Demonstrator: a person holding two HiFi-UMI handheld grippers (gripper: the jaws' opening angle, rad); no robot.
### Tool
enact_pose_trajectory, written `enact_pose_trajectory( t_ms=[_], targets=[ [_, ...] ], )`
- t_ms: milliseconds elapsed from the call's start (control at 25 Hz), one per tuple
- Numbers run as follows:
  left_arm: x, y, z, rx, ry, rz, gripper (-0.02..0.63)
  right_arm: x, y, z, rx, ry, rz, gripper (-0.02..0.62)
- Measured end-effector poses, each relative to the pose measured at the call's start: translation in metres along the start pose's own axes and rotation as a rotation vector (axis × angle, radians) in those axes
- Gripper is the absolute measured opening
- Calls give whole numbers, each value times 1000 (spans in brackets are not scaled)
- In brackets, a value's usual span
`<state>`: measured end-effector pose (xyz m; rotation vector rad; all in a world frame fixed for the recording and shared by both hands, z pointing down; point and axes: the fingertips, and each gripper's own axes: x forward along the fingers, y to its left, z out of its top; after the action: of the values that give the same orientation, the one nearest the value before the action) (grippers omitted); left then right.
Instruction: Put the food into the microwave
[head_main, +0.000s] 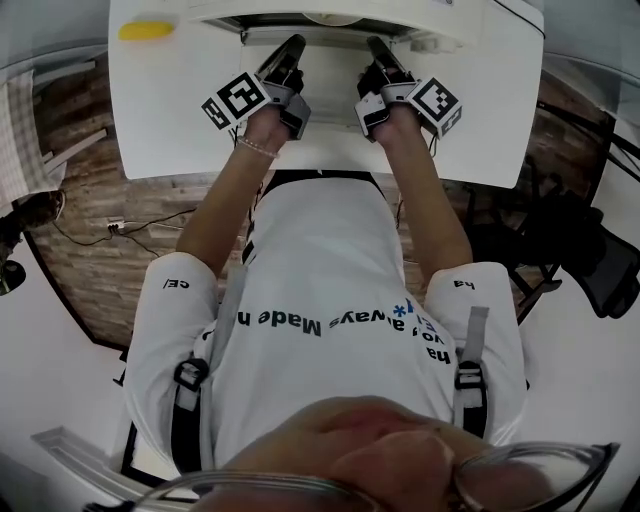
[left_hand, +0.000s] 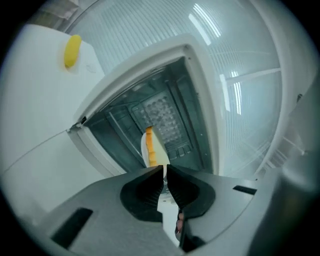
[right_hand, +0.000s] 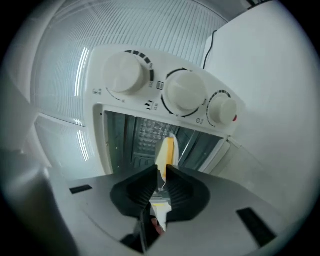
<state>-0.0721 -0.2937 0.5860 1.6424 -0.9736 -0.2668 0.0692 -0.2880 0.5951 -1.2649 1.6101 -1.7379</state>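
Observation:
A white plate (left_hand: 157, 148) carrying orange-yellow food (left_hand: 148, 142) is seen edge-on, held from both sides. My left gripper (left_hand: 165, 171) is shut on one rim, and my right gripper (right_hand: 161, 172) is shut on the opposite rim of the plate (right_hand: 161, 156), with the food (right_hand: 170, 149) showing above the jaws. The white microwave (right_hand: 185, 92) stands open just ahead, its dark cavity (left_hand: 160, 110) facing the plate. In the head view both grippers, left (head_main: 292, 45) and right (head_main: 376, 45), reach side by side into the microwave's mouth (head_main: 330, 20); the plate is mostly hidden there.
The microwave sits at the far edge of a white table (head_main: 180, 110). A yellow object (head_main: 146, 30) lies on the table to the left, also in the left gripper view (left_hand: 72, 50). Three knobs (right_hand: 127, 72) line the microwave's panel. Dark chairs (head_main: 590, 260) stand to the right.

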Motion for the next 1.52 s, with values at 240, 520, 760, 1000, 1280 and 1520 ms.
enact_pose_trajectory(
  t_ms=[240,520,760,1000,1280,1520],
  targets=[
    [-33,-45,-11,144,7,-47,17,-44,37,-12,-163,39,50,34],
    [-64,-101,-34,292,-17,-105,12,-96,83,-18,-454,64,122,28],
    [-85,-131,-21,447,-43,-129,11,-105,126,-28,-770,69,155,26],
    [-115,-178,-12,642,-99,-154,11,-131,169,-38,-1082,49,163,26],
    [-136,-218,-4,801,-145,-171,12,-157,214,-46,-1297,2,180,26],
    [-155,-247,-10,870,-167,-198,11,-177,243,-54,-1356,-24,205,26]
  ],
)
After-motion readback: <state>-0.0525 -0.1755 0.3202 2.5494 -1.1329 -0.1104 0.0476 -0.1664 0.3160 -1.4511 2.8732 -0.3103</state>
